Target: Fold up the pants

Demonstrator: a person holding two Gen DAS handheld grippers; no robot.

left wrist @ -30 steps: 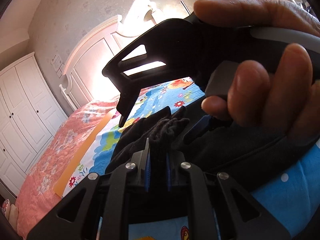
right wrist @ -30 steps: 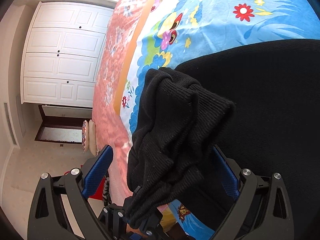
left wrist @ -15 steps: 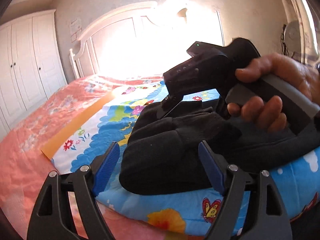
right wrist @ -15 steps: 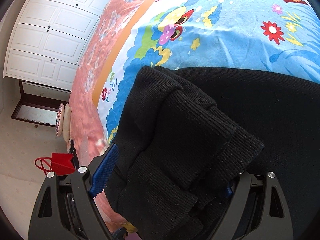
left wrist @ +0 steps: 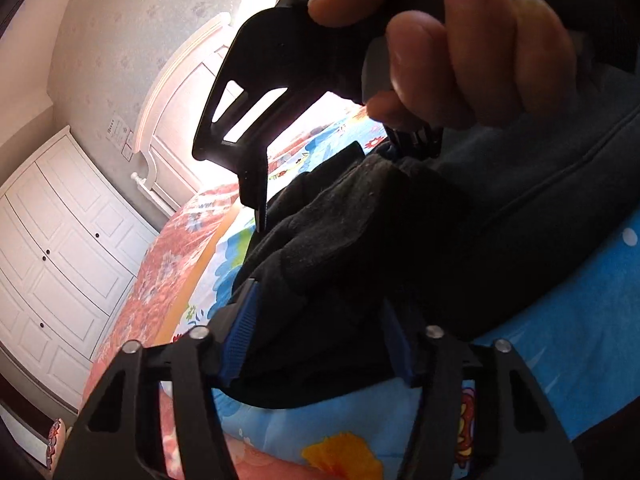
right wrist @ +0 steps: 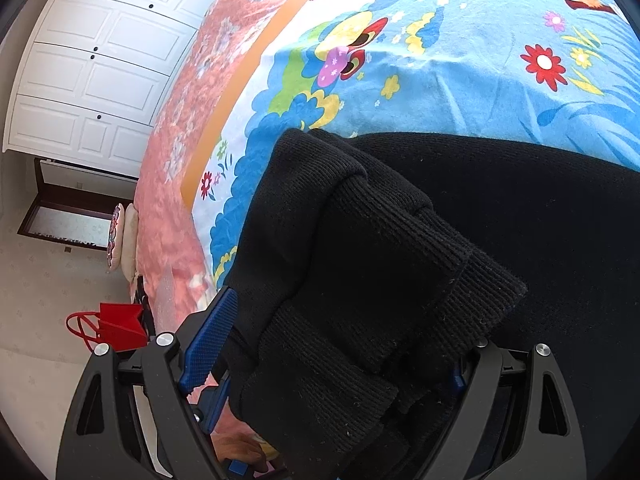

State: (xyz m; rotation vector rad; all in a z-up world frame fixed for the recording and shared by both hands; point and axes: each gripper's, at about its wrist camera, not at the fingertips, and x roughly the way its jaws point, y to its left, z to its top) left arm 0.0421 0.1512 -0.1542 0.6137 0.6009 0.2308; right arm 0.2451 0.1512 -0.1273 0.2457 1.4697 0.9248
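The black knitted pants lie bunched in thick folds on the bed, with a wide flat part behind. They also show in the left wrist view. My right gripper is open, its blue pads either side of the folded bundle. My left gripper is open with its pads astride the near edge of the bundle. The right gripper body and the hand holding it hang just above the pants in the left wrist view.
The bed has a blue cartoon sheet over a pink floral cover. White wardrobe doors stand at the left. A red bag sits on the floor beside the bed. The headboard is behind.
My left gripper opened a second ago, letting go of the cloth, then moved in close around the bundle's near edge. The right gripper shifted slightly closer over the folds and stays open.
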